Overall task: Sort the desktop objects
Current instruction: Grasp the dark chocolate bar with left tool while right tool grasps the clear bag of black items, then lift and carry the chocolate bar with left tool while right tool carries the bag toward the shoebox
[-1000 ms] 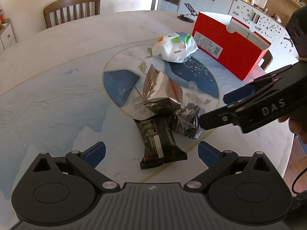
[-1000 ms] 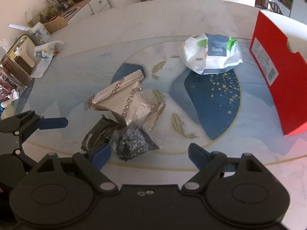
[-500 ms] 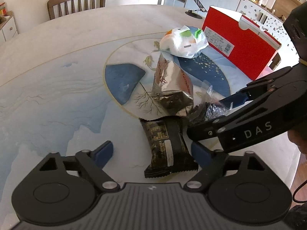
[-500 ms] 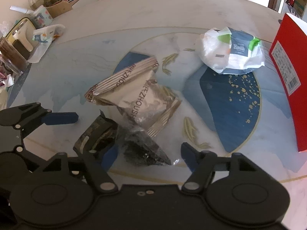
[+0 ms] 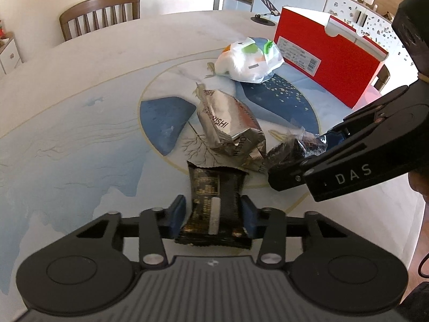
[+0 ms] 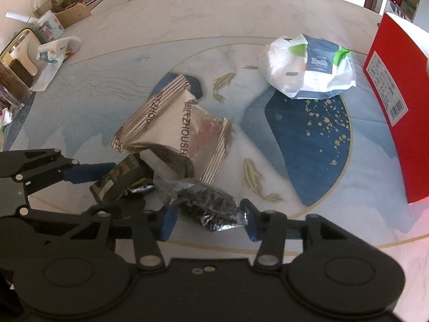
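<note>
My left gripper (image 5: 213, 216) is shut on a dark brown snack bar wrapper (image 5: 214, 196) lying on the table; the wrapper also shows in the right wrist view (image 6: 120, 179). My right gripper (image 6: 206, 218) is shut on a clear crinkly packet of dark pieces (image 6: 206, 206), which also shows in the left wrist view (image 5: 297, 147). A silver and tan snack bag (image 6: 177, 131) lies just beyond both, touching them. A white plastic bag (image 6: 308, 65) with a blue pack inside lies farther back. A red box (image 5: 327, 53) stands at the right.
The round marble table (image 5: 80, 94) has a painted blue centre disc. A wooden chair (image 5: 99, 13) stands behind it. A phone stand (image 5: 265, 13) sits at the far edge. Clutter and a white bag (image 6: 53, 53) lie at the left edge in the right wrist view.
Both grippers have moved forward and closed: the left onto the dark snack bar wrapper, the right onto the clear packet of dark pieces.
</note>
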### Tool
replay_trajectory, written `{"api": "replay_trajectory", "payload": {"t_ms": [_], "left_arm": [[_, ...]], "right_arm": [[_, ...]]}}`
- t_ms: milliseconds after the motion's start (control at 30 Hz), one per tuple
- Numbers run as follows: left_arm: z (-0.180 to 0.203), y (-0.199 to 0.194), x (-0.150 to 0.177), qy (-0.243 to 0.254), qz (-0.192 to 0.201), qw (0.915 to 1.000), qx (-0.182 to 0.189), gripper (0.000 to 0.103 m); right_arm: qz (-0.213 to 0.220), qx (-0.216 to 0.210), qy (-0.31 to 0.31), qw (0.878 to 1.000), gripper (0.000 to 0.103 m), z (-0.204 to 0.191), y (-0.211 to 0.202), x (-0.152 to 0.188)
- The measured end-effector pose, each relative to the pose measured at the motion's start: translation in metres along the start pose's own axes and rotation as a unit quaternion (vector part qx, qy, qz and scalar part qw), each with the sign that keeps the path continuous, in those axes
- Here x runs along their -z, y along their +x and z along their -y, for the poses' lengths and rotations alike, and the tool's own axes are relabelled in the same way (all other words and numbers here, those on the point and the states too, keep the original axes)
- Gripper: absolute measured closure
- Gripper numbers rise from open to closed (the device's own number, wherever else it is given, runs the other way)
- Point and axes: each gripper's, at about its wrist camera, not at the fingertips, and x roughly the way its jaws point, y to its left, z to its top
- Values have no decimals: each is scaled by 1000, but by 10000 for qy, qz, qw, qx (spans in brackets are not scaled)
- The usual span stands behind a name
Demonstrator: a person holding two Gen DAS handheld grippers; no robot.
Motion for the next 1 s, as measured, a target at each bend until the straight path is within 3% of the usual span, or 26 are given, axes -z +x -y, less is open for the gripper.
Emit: {"api": "replay_trajectory", "payload": {"t_ms": [600, 633, 1000], "left_arm": [[-4, -20, 1, -360, -61, 9993, 100, 66], [-4, -23, 0, -364, -52, 9993, 108, 70], [4, -34, -4, -390, -31, 9991, 169, 74]], "right_arm": [[135, -25, 116, 9998, 61, 8, -22, 6], [153, -28, 123, 9998, 61, 9, -24, 6], [382, -31, 222, 9990, 61, 19, -49, 12]]}}
